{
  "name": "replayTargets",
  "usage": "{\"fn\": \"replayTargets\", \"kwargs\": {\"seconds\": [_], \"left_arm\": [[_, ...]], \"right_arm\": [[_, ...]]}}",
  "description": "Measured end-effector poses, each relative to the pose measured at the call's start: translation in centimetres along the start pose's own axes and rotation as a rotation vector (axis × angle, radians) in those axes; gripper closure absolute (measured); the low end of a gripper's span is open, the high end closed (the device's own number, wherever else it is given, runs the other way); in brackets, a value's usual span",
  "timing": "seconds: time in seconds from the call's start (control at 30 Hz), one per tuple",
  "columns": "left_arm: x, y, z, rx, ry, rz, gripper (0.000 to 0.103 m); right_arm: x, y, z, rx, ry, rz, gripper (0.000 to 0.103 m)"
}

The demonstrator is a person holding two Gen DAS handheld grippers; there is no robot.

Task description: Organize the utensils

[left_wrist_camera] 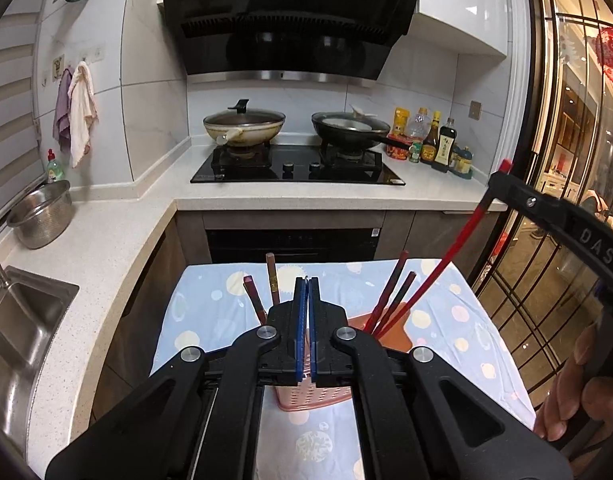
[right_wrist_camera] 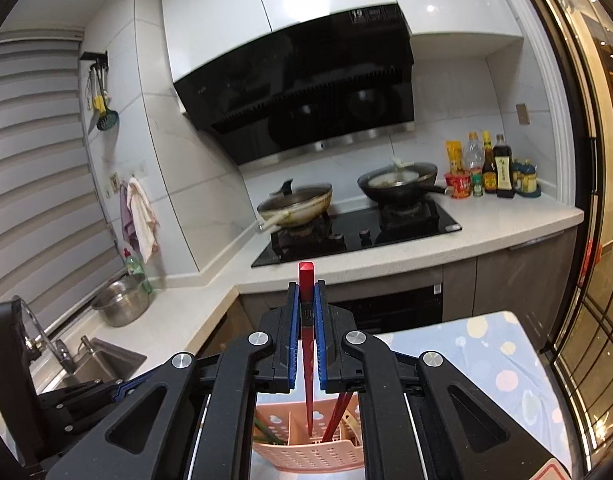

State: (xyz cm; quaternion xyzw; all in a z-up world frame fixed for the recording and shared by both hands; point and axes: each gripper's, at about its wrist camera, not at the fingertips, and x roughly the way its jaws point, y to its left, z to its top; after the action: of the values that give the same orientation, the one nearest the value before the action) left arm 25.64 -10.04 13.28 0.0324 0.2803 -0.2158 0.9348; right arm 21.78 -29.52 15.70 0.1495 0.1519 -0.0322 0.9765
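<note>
My right fingers [right_wrist_camera: 306, 304] are closed on a red chopstick [right_wrist_camera: 306, 280], pinched between the blue pads with its square top end standing above my fingertips. The stick runs straight down between the pads, and its lower end is inside the pink slotted utensil basket [right_wrist_camera: 310, 454] below me. Another dark red chopstick [right_wrist_camera: 338, 416] leans in the same basket just to the right of mine, and something green lies against its left side, too hidden to name.

My left fingers [left_wrist_camera: 306, 292] are pressed narrow, the blue pads almost touching, and I see nothing between them. They hover over the near part of the basket [left_wrist_camera: 314, 398]. From this side, two brownish sticks [left_wrist_camera: 266, 292] rise on the left of my fingers, and two dark red ones [left_wrist_camera: 390, 296] lean on the right. The long red chopstick [left_wrist_camera: 446, 252] slants up from the basket toward the right gripper at the upper right.

The basket stands on the worktop [left_wrist_camera: 466, 344], which is covered in a pale blue spotted cloth, about midway between its left and right edges.
</note>
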Motion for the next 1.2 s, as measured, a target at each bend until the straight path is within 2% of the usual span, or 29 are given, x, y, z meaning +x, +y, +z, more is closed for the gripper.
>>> {"fn": "replayTargets", "kwargs": {"seconds": [0.3, 0.33, 0.4, 0.43, 0.47, 0.5, 0.63, 0.83, 1.03, 1.13, 1.2], "left_arm": [[3.6, 0.3, -1.8, 0.007, 0.065, 0.011, 0.101], [3.6, 0.3, -2.0, 0.009, 0.064, 0.012, 0.098], [3.6, 0.1, -2.1, 0.009, 0.062, 0.02, 0.083], [3.4, 0.1, -2.2, 0.007, 0.056, 0.026, 0.07], [3.2, 0.0, -2.3, 0.007, 0.049, 0.033, 0.063], [3.0, 0.0, -2.3, 0.009, 0.042, 0.037, 0.061], [1.9, -0.1, -2.3, 0.006, 0.029, 0.038, 0.058], [0.0, -0.4, -2.9, 0.002, 0.018, 0.036, 0.057], [-2.2, -0.2, -4.4, -0.013, 0.017, 0.062, 0.056], [-3.3, -0.3, -5.2, -0.011, 0.015, 0.09, 0.049], [-4.0, -0.4, -5.9, -0.01, 0.016, 0.098, 0.048]], "right_arm": [[4.5, -0.1, -3.8, -0.001, 0.119, -0.003, 0.095], [4.6, -0.2, -4.1, 0.005, 0.123, -0.004, 0.09], [4.6, -0.5, -4.6, 0.009, 0.131, -0.009, 0.085], [4.5, -0.6, -4.7, 0.01, 0.132, -0.012, 0.082], [4.2, -0.7, -4.8, 0.012, 0.131, -0.013, 0.079], [3.9, -0.7, -4.9, 0.012, 0.13, -0.012, 0.077], [2.2, -0.7, -5.1, 0.003, 0.118, -0.014, 0.068], [-0.6, 0.1, -6.0, -0.031, 0.115, -0.007, 0.066], [-4.0, 0.9, -7.9, -0.08, 0.121, -0.028, 0.058], [-5.3, 0.9, -8.9, -0.087, 0.14, -0.042, 0.057], [-6.2, 1.0, -9.6, -0.094, 0.155, -0.053, 0.054]]}}
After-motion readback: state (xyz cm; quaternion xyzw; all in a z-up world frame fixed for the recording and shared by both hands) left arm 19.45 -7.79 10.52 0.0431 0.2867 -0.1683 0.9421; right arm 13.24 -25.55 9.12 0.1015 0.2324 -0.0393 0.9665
